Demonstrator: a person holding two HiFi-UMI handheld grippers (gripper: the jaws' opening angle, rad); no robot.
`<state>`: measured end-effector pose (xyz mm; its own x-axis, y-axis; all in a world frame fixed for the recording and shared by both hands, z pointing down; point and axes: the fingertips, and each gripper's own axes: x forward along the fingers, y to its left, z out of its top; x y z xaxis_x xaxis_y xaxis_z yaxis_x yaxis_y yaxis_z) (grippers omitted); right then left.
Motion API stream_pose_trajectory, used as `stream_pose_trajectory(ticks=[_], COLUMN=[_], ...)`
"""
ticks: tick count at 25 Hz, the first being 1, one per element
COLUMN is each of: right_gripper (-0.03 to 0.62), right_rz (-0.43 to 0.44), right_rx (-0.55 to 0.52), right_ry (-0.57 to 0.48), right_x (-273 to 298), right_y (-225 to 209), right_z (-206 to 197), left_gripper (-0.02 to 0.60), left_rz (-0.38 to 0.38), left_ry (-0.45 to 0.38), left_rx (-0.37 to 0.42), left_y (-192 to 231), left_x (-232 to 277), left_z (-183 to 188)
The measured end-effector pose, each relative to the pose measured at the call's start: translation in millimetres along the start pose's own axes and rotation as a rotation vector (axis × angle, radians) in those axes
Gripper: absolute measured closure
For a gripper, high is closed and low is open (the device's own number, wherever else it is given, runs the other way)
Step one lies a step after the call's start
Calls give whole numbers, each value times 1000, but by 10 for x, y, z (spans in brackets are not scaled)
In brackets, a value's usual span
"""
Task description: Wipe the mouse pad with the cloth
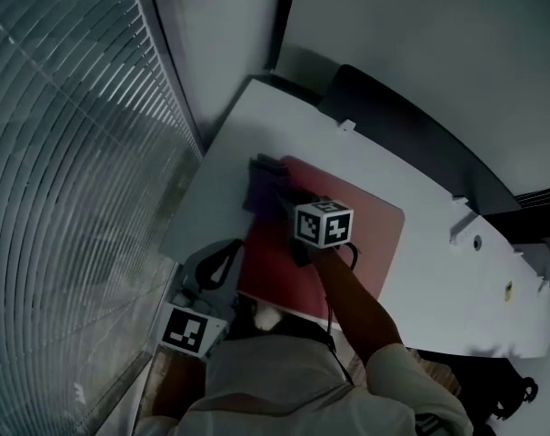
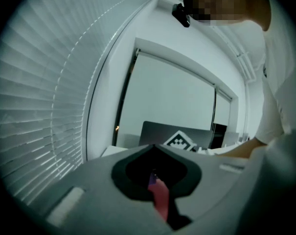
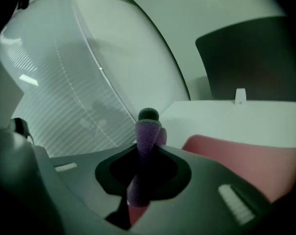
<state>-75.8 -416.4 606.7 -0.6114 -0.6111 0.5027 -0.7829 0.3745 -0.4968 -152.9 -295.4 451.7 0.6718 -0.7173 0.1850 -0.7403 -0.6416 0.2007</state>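
Note:
A red mouse pad [image 1: 356,234] lies on the white table [image 1: 438,298]. A purple cloth [image 1: 259,187] rests at the pad's far left corner, with my right gripper [image 1: 275,196] shut on it. In the right gripper view the cloth [image 3: 147,141] stands bunched between the jaws, with the pad [image 3: 245,155] to the right. My left gripper [image 1: 222,263] is at the pad's near left edge. In the left gripper view a thin red strip of the mouse pad [image 2: 160,199] is pinched in the shut left gripper [image 2: 155,177].
Window blinds [image 1: 65,198] run along the left, close to the table's left edge. A dark panel [image 1: 411,125] stands behind the table. A white fitting [image 1: 475,234] sits on the table's right part. The person's arm [image 1: 361,307] reaches across the pad.

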Motion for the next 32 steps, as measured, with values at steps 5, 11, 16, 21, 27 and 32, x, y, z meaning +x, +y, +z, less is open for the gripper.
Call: stream_pose_trajectory(ticks=[5, 11, 16, 21, 27, 32], right_gripper=[546, 546, 546, 546, 546, 546], right_rz=[-141, -224, -283, -337, -390, -438], right_rx=[73, 99, 113, 139, 178, 214], right_ry=[76, 98, 133, 125, 111, 92], right_x=[179, -96, -368, -837, -1557, -2160], right_y=[-622, -1020, -1385, -1703, -2200, -2652], right_z=[-184, -253, -369, -485, -664, -807], left_gripper=[580, 580, 580, 580, 580, 580], left_rz=[12, 2, -18, -43, -72, -91], left_ry=[9, 4, 9, 16, 10, 1], left_rx=[0, -13, -12, 30, 59, 80], left_y=[46, -96, -288, -591, -1094, -1508], left_x=[-10, -1, 143, 238, 430, 584], left_z=[-32, -45, -34, 70, 128, 150])
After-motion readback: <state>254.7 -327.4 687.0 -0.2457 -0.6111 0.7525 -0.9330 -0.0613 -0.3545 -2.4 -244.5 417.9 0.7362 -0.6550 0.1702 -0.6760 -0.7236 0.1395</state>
